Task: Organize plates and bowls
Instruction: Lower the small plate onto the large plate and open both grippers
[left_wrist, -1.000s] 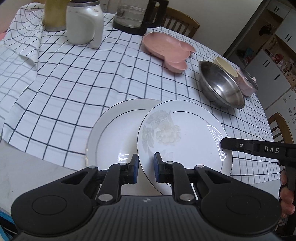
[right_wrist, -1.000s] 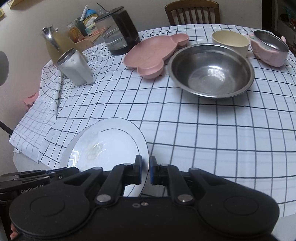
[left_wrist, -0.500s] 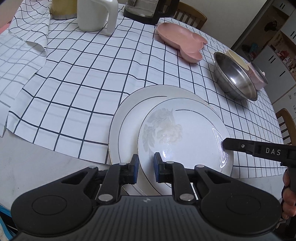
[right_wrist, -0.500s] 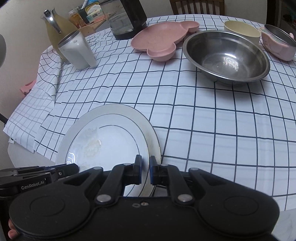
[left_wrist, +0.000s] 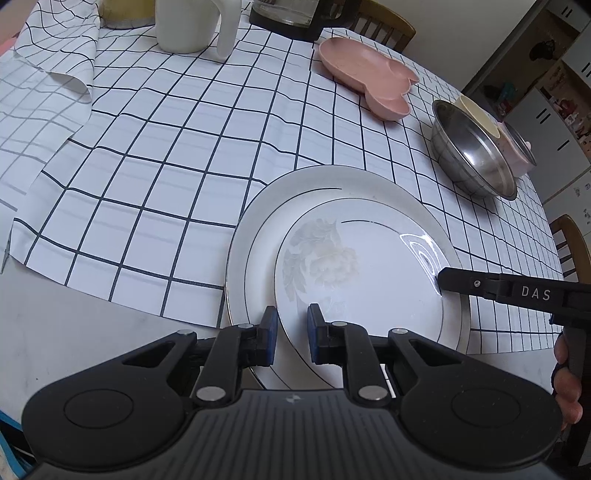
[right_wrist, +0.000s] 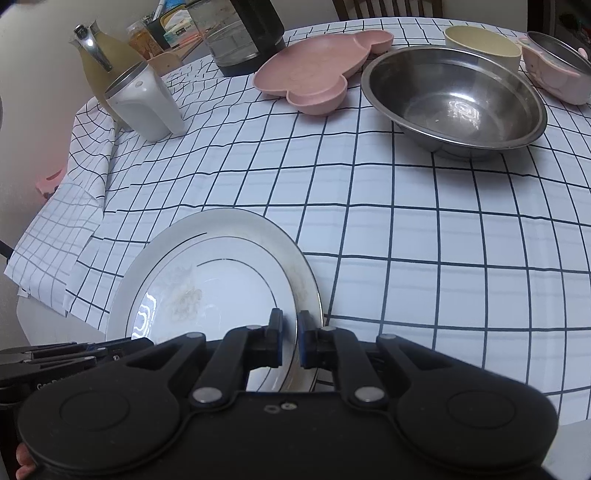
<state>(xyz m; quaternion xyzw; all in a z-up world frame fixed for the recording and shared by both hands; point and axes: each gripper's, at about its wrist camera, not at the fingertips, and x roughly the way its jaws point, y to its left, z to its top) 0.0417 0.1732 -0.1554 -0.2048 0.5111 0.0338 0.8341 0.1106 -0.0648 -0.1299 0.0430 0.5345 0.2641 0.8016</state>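
At six o'clock in each wrist view, your gripper's body cuts off the near rim of the plates, so the exact contact there is hidden. Your left gripper (left_wrist: 290, 332) is clamped on the near rim of the flowered plate (left_wrist: 354, 266): the rim runs between the blue pads, though whether both pads press it is hard to make out. Your right gripper (right_wrist: 290, 338) is clenched on the same plate's edge (right_wrist: 221, 291); from the left view its black finger meets the rim at about three o'clock. The flowered plate sits over the larger white plate (left_wrist: 255, 236), offset toward four o'clock, so the larger rim shows as a crescent from seven to one o'clock. Whether the upper plate rests fully on the lower or is held just above it cannot be told. Fingers of your right hand (left_wrist: 567, 384) show at the frame's right edge, partly cut off.

Farther out on the checked tablecloth (left_wrist: 166, 158), at one o'clock in the right view, stands the steel bowl (right_wrist: 454, 103). Just beyond it are the cream bowl (right_wrist: 484, 46), largely hidden behind the steel rim in the left view, and a pink container (right_wrist: 554, 68) cropped by the frame. The pink divided dish (right_wrist: 314, 74) lies at twelve o'clock, well apart from the plates.
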